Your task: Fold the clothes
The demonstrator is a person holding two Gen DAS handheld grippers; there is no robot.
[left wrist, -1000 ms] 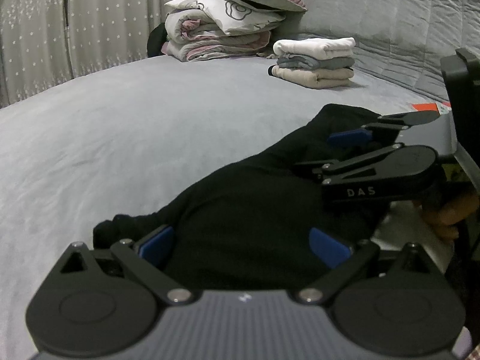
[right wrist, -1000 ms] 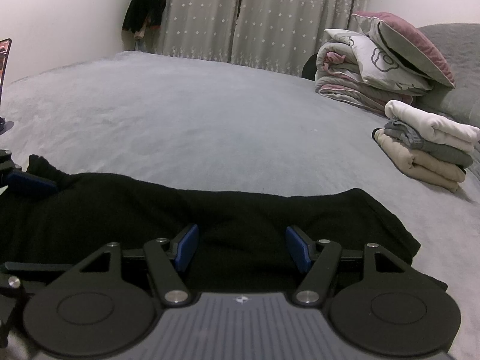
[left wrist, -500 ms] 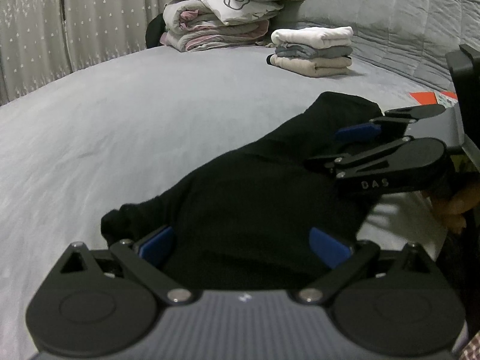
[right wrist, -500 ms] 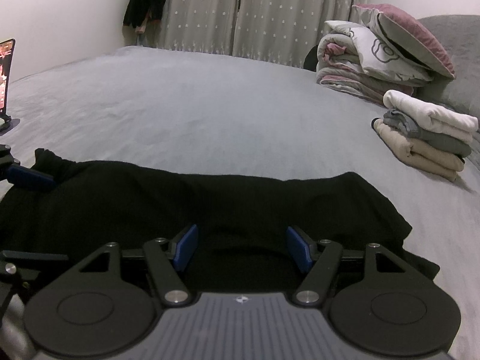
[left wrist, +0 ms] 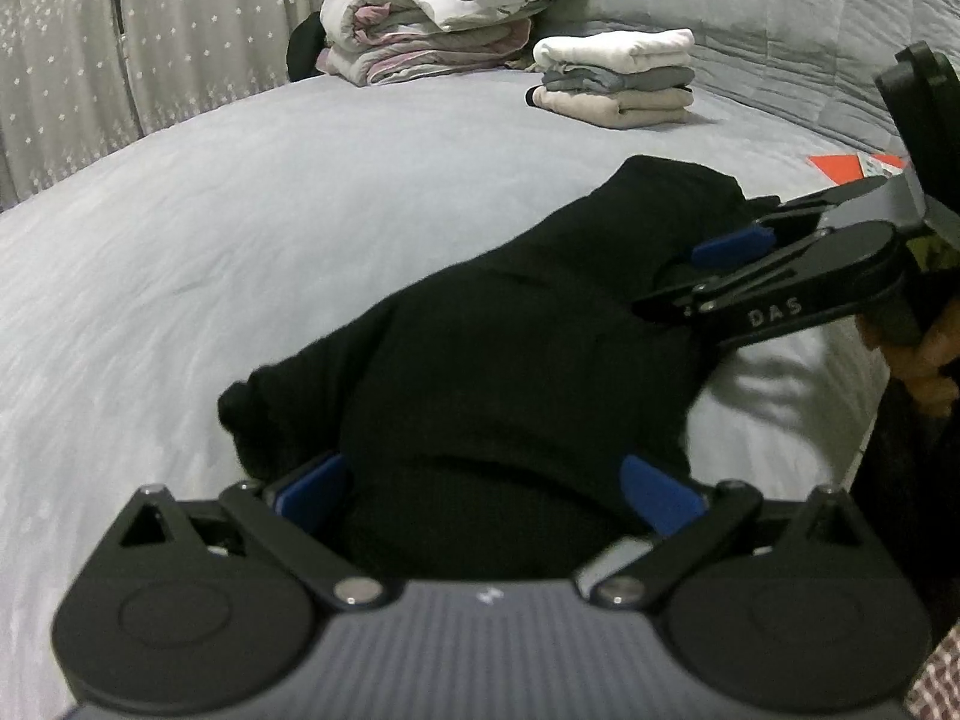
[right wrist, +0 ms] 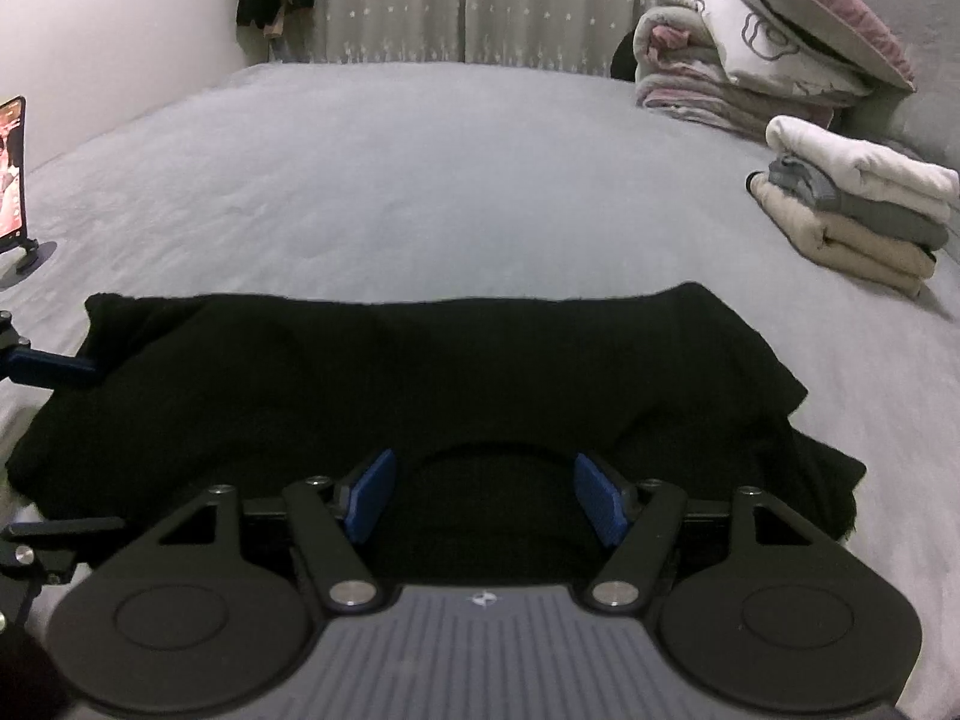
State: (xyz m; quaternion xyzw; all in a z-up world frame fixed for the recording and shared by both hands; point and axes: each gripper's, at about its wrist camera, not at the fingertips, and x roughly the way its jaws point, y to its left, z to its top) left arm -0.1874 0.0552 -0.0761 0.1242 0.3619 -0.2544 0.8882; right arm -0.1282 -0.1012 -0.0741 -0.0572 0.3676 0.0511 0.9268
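The black garment (right wrist: 420, 384) lies bunched in a long band across the near edge of the grey bed (right wrist: 420, 180), directly ahead of both grippers. The right gripper (right wrist: 486, 495) points down at the near hem; its blue pads stand apart with a fold of black cloth between them, and its jaws are opening, the pads not pressing the fabric. The left gripper (left wrist: 486, 486) sits at the other end of the garment, its blue pads set wide on either side of a thick hump of cloth; whether they press on it or merely flank it cannot be told.

Seen from the left wrist, the right gripper comes in from the right edge, held by a hand (left wrist: 924, 354), its fingers lying over the far end of the garment. Beyond it a small orange item (left wrist: 840, 165) lies on the bed.

Far ahead and to the right of the right gripper is a stack of folded clothes (right wrist: 858, 210), white on grey on beige. Behind that is a pile of bedding and a pillow (right wrist: 768, 60). To the far left a phone on a stand (right wrist: 12, 180) stands upright on the bed. Star-patterned curtains (right wrist: 480, 0) hang at the back.
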